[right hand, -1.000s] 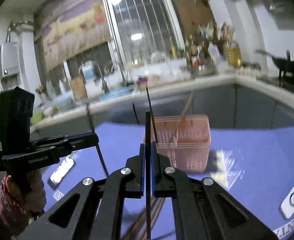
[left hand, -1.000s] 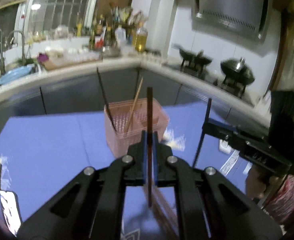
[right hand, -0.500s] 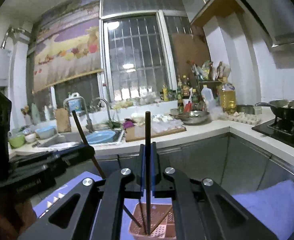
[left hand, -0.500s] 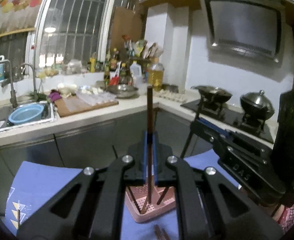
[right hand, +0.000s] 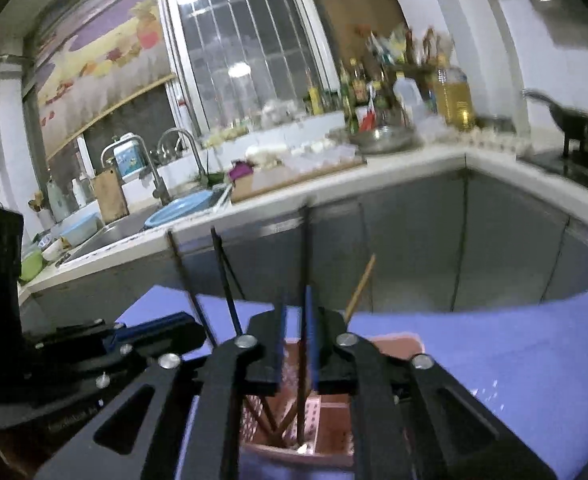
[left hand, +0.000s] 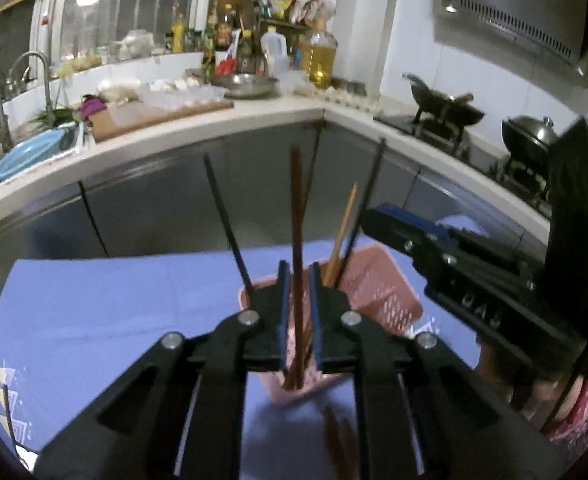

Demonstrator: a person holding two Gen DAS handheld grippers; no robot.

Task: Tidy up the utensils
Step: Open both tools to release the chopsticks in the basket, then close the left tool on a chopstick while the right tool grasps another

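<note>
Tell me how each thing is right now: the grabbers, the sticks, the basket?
Left gripper: jaws opening, brown chopstick loose between them.
Right gripper: jaws opening, black chopstick between them.
Basket: upright on blue cloth, several chopsticks standing inside.

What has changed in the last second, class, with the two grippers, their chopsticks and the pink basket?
Both grippers carried their chopsticks over the pink basket. Left gripper and right gripper are now opening, releasing the brown chopstick and dark chopstick into it. The basket stayed put on the blue cloth.

1 basket [left hand: 377,292], approx 5 chopsticks [left hand: 296,216], 2 woks [left hand: 445,102]
</note>
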